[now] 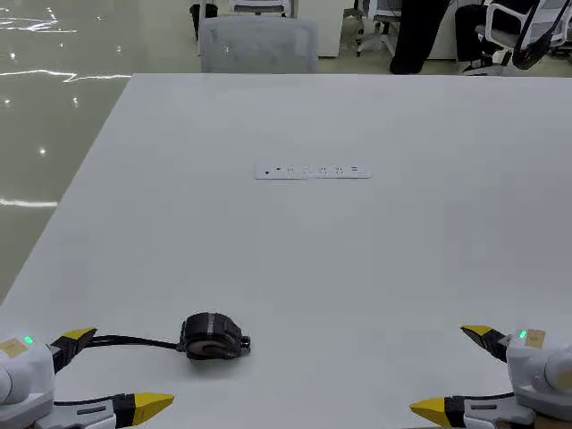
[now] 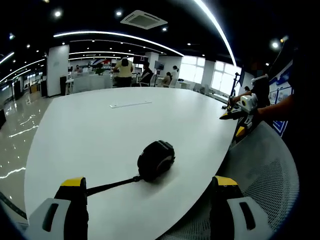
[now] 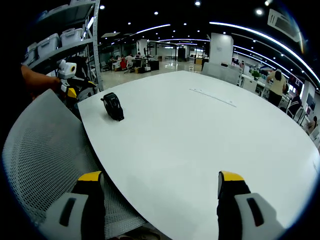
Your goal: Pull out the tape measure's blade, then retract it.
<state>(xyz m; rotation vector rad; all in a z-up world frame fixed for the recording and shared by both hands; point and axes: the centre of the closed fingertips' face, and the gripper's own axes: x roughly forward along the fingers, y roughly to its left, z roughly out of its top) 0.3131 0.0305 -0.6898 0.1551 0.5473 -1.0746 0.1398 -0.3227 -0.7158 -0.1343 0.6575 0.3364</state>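
Observation:
A black tape measure (image 1: 213, 337) lies on the white table (image 1: 357, 259) near its front edge, blade retracted. Its black wrist strap (image 1: 125, 340) trails off to the left. My left gripper (image 1: 116, 371) stands open at the bottom left, with the strap's end between its yellow fingertips and touching neither. In the left gripper view the tape measure (image 2: 156, 159) sits just ahead of the open left gripper (image 2: 149, 182). My right gripper (image 1: 453, 371) is open at the bottom right, far from the tape. Its own view has the tape measure (image 3: 114, 106) at a distance, and the right gripper (image 3: 161, 176) holds nothing.
A flush socket strip (image 1: 313, 171) is set in the table's middle. A grey chair (image 1: 257, 43) stands at the far edge. A mesh chair seat (image 3: 45, 145) lies below the near edge. Glossy floor (image 1: 45, 107) is to the left.

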